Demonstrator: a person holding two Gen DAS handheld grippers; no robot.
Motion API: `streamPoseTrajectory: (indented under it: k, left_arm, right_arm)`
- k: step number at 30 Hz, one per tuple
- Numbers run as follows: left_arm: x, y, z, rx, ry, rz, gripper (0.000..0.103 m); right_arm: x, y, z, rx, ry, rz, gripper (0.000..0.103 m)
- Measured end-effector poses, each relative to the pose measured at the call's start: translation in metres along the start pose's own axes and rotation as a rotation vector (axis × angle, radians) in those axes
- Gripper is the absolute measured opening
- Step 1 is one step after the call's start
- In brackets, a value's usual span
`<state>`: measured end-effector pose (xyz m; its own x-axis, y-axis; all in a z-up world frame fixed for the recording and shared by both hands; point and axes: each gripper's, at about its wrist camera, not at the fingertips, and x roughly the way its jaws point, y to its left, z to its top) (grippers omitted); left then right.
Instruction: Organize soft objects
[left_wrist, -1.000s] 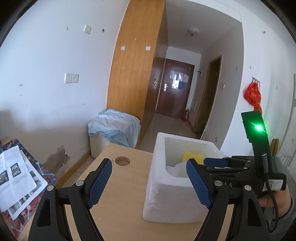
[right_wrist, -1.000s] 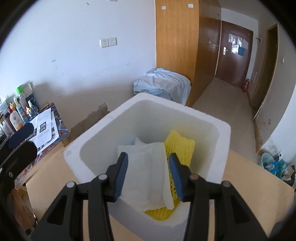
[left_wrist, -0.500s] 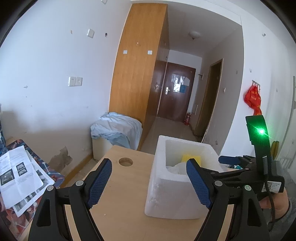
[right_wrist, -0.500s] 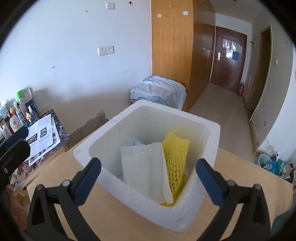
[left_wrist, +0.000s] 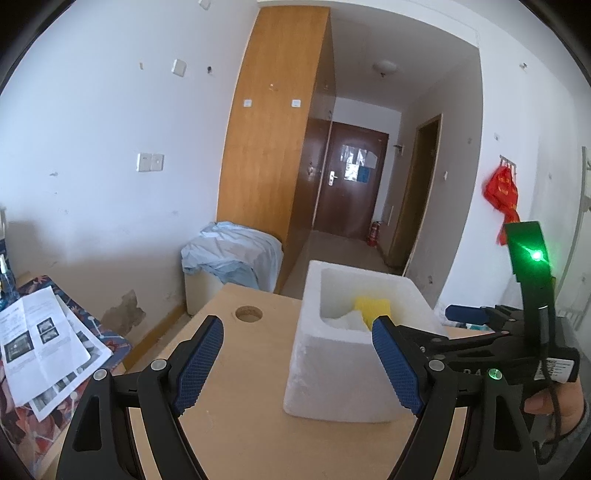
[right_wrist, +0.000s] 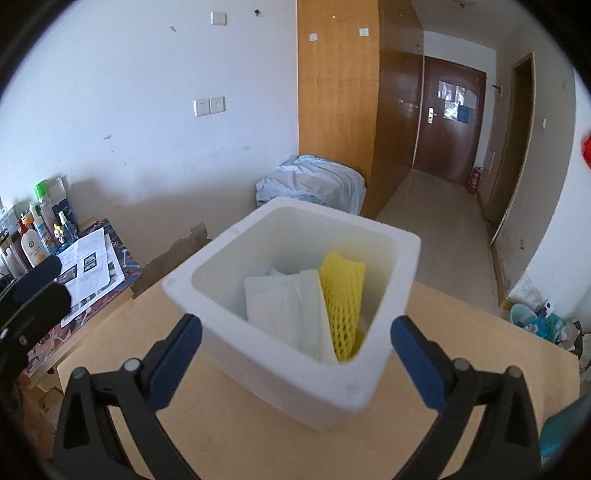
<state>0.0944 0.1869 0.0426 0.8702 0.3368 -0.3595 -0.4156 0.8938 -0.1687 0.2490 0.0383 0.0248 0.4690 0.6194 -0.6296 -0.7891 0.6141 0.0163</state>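
Note:
A white foam box (right_wrist: 365, 236) stands on the wooden table (right_wrist: 480, 332). Inside it lie white foam sheets (right_wrist: 280, 310) and a yellow foam net (right_wrist: 341, 295). The box (left_wrist: 332, 365) and a corner of the yellow net (left_wrist: 371, 306) also show in the left wrist view. My right gripper (right_wrist: 295, 358) is open and empty, its fingers either side of the box's near corner, above it. My left gripper (left_wrist: 299, 362) is open and empty above the table, left of the box. The right gripper's body (left_wrist: 517, 343) shows there at the right.
A round hole (left_wrist: 248, 314) sits in the table's far left part. A low side table with papers (left_wrist: 44, 347) and bottles (right_wrist: 33, 236) stands at the left. A bundle under blue cloth (left_wrist: 232, 254) sits on the floor behind the table.
My right gripper has opened wide, let go of the white foam sheet in the box and pulled back and up. My left gripper has drawn back a little.

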Motion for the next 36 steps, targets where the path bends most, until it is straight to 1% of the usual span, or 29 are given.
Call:
streamPoseTrajectory:
  k: [7,11,17,21,25,28,32,34,36]
  left_arm:
    - [-0.012,-0.016,-0.014,0.013,0.022,-0.027,0.083]
    - [-0.016,-0.025,-0.026,0.023,0.045,-0.045,0.083]
    - [-0.016,-0.038,-0.042,0.032,0.086,-0.082,0.083]
    - [-0.015,-0.05,-0.055,0.055,0.108,-0.101,0.083]
    - [-0.017,-0.065,-0.067,0.08,0.131,-0.133,0.083]
    - [-0.021,-0.08,-0.078,0.108,0.154,-0.178,0.083]
    - [-0.034,-0.095,-0.087,0.142,0.142,-0.218,0.083]
    - [-0.042,-0.101,-0.09,0.146,0.138,-0.243,0.083]
    - [-0.051,-0.104,-0.093,0.153,0.131,-0.256,0.083]
  right_arm:
    - [-0.032,-0.004,-0.023,0.035,-0.02,-0.023,0.103]
    - [-0.046,-0.009,-0.037,0.053,-0.016,-0.036,0.103]
    - [-0.061,-0.022,-0.064,0.1,-0.003,-0.062,0.103]
    - [-0.075,-0.032,-0.084,0.142,-0.002,-0.085,0.103]
    - [-0.093,-0.04,-0.108,0.189,-0.007,-0.113,0.103]
    - [-0.109,-0.043,-0.125,0.222,-0.012,-0.139,0.103]
    - [-0.132,-0.041,-0.141,0.25,-0.037,-0.172,0.103]
    - [-0.144,-0.037,-0.149,0.248,-0.05,-0.206,0.103]
    - [-0.154,-0.032,-0.157,0.255,-0.058,-0.198,0.103]
